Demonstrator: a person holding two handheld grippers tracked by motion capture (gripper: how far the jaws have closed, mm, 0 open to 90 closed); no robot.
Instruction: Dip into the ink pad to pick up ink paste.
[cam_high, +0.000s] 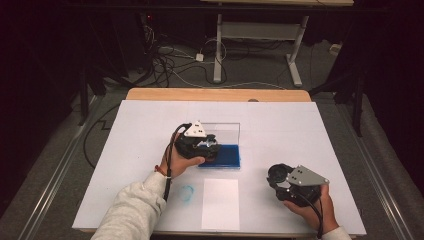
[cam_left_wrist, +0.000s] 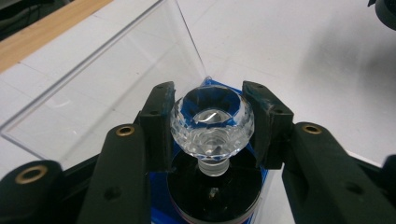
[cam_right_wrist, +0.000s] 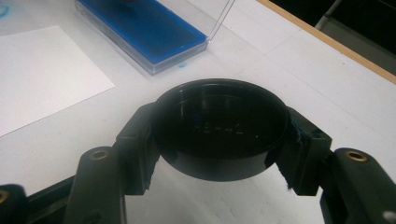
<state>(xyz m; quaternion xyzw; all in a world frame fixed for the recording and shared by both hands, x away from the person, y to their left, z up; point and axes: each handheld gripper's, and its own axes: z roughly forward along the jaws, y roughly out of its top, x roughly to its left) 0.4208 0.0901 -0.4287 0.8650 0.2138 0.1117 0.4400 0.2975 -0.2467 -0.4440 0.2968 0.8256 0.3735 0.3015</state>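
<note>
The work in hand is inking a stamp with a faceted crystal handle on a blue ink pad. All positions below refer to the ink pad (cam_high: 222, 156), an open case with a clear lid standing upright at its far edge.

Left gripper (cam_high: 206, 146): positioned directly over the ink pad's left part. In the left gripper view its jaws are closed narrowly on the crystal knob (cam_left_wrist: 212, 123) of the stamp, one jaw on each side of the faceted head. The round black stamp body (cam_left_wrist: 214, 196) hangs below the knob, over the blue pad surface. Whether the stamp face is touching the ink cannot be told.

Right gripper (cam_high: 281, 176): held to the right of the ink pad and nearer the person, well apart from it. Its jaws grip a round black cap (cam_right_wrist: 220, 128), hollow side showing; it looks like the stamp's cover.

White paper sheet (cam_high: 220, 203): lies flat just on the person's side of the ink pad and appears blank. A faint blue smudge (cam_high: 187, 193) marks the table to the sheet's left.

Progress, as judged: the cap is off, the case is open, and the stamp is at the pad. Remaining: finish inking, press the stamp on the sheet, then recap.
</note>
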